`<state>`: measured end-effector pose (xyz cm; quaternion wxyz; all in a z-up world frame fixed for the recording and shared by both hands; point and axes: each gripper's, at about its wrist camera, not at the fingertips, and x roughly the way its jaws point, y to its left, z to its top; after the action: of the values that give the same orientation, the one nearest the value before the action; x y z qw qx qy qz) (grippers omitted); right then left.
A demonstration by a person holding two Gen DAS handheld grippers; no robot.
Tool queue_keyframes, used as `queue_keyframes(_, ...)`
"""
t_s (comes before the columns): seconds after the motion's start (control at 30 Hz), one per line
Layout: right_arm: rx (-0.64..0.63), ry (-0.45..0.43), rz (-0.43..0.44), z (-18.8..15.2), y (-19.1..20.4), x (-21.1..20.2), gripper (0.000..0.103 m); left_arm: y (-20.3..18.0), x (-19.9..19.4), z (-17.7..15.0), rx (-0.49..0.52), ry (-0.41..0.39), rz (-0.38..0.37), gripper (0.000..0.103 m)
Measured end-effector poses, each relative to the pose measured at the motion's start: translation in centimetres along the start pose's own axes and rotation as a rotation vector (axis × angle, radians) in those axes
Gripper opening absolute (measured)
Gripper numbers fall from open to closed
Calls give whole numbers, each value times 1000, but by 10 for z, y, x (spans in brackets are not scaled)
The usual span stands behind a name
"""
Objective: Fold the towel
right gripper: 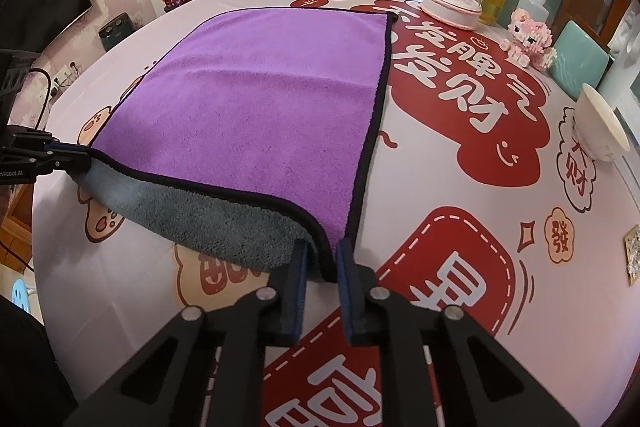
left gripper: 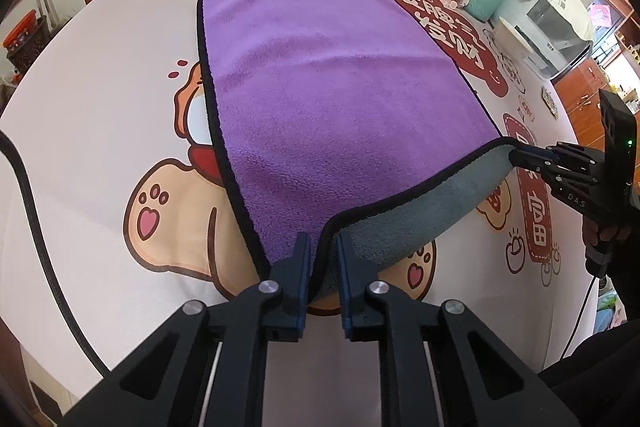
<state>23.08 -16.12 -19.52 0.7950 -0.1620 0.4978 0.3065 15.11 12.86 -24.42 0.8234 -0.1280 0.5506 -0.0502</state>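
Both grippers, left (left gripper: 323, 251) and right (right gripper: 322, 259), pinch the towel (left gripper: 320, 75) near corners; we lift evenly and carry them to the far edge.

A purple microfibre towel (left gripper: 332, 87) with a dark stitched border lies spread across the counter (left gripper: 100, 75), its far edge flat and its far corners rounded. The near edge is raised off the surface, sagging in a shallow curve between its two near corners and showing a grey underside (right gripper: 208, 215). Each near corner sits between the fingers of a tool: the left tool (left gripper: 323, 251) at one, the right tool (right gripper: 321, 255) at the other. A faint crease runs crosswise over the purple face about midway.
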Motion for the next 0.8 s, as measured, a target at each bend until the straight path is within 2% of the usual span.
queue_keyframes(0.13, -9, 2, -6, 0, 1, 0, 5, -1, -2, -1, 0, -15, 3, 5)
queue_keyframes(0.47, -25, -14, -20, -1, 4, -3, 4, -1, -11, 0, -10, -39, 14, 4)
queue_keyframes(0.8, -17, -58, -40, 15, 6, -28, 4, -6, -50, 19, 2, -141, 14, 4)
